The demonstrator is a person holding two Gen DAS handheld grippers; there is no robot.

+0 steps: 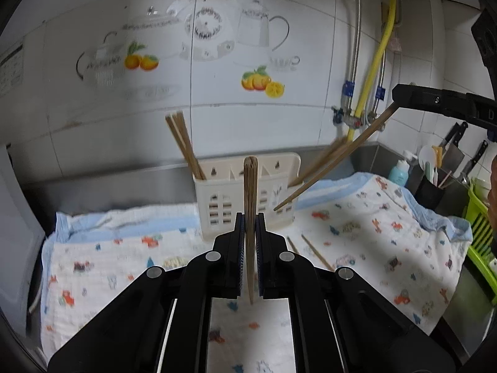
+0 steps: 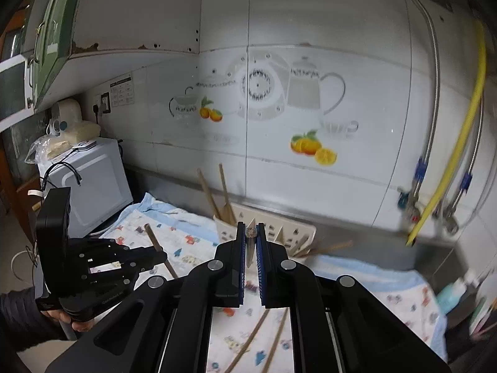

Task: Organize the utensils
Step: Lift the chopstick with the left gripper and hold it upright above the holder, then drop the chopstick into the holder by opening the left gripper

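Observation:
My left gripper is shut on a wooden chopstick that stands upright between its pads. In front of it, a cream utensil holder stands on a patterned cloth. Two chopsticks lean in the holder's left compartment, and blurred ones lean in its right one. My right gripper is shut on another chopstick, seen end-on. In the left wrist view that chopstick slants down from the right gripper toward the holder. Loose chopsticks lie on the cloth.
A white microwave stands at the cloth's left end. On the right are a black pot of tools and knives, a blue bottle and a green rack. A yellow hose and steel pipes run down the tiled wall.

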